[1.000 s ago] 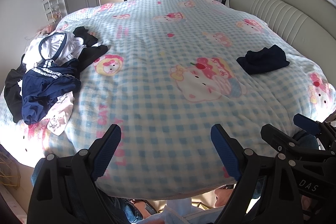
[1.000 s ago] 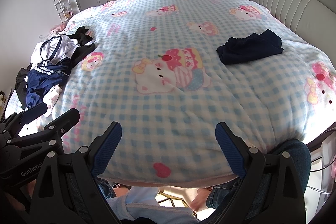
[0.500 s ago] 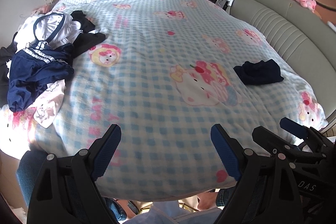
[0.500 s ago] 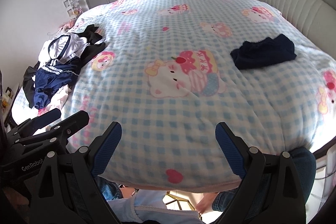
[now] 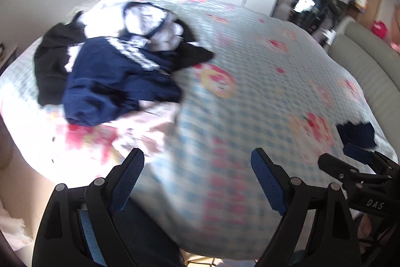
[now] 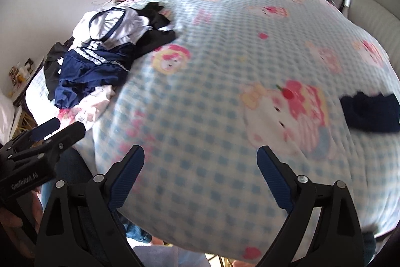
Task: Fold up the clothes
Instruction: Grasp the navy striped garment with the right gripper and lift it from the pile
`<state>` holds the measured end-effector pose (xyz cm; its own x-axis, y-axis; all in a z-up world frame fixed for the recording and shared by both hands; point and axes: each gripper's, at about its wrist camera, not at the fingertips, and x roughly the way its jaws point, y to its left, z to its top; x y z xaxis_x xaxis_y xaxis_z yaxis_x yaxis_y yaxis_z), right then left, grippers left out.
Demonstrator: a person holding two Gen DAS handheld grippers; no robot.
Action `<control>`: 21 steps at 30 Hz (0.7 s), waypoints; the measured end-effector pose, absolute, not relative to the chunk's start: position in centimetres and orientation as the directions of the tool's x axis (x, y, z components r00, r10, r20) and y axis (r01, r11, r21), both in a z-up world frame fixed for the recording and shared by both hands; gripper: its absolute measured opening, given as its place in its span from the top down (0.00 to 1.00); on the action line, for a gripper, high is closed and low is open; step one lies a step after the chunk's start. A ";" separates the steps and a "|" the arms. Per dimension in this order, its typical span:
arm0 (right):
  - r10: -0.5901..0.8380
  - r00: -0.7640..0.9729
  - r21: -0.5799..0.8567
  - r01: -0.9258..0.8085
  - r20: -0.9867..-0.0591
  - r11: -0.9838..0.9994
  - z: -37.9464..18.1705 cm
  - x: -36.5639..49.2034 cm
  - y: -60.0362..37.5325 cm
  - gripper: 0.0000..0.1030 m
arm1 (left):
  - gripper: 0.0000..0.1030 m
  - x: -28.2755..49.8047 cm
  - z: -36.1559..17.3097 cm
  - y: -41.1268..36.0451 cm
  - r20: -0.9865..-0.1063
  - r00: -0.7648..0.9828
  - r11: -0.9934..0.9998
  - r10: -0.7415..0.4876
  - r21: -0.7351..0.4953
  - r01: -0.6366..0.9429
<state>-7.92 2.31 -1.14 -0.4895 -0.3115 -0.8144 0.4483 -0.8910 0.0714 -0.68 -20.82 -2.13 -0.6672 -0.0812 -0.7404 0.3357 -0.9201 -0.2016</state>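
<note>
Clothes pile: I am seeing it heaped near the quilt's left edge, navy skirt on top, white top tangled behind.
Quilt: I am judging its softness risky; a fingertip could be pinching bedding along with fabric.
Folded dark garment: lying well apart at the right.
Left gripper: I am holding it spread wide, empty, short of the pile; several layers could be coming up together.
Right gripper: gaping wide, empty, over bare quilt.
Blur: I am misjudging edges easily.
</note>
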 end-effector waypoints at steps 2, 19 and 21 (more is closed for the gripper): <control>-0.324 -0.491 0.049 0.493 -0.808 -0.868 -0.9 -8.7 -0.9 0.10 | 0.17 -0.2 -2.3 -24.0 -0.739 -0.665 -0.896 -0.106 -0.220 0.387; -0.371 -0.362 -0.003 0.719 -0.855 -0.695 -7.1 -16.4 -24.4 0.16 | 0.20 -5.3 -9.1 -40.0 -0.809 -0.584 -0.773 -0.070 -0.326 0.544; -0.371 -0.323 0.020 0.730 -0.871 -0.683 -8.5 -17.6 -26.1 0.26 | 0.23 -6.0 -10.0 -40.2 -0.807 -0.589 -0.762 -0.046 -0.354 0.543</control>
<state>-17.58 -26.08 -8.54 -0.3228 -0.3707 -0.8709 0.7303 -0.6828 0.0199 -5.97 -40.20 -10.03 -0.5893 -0.0455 -0.8066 0.5428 -0.7618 -0.3535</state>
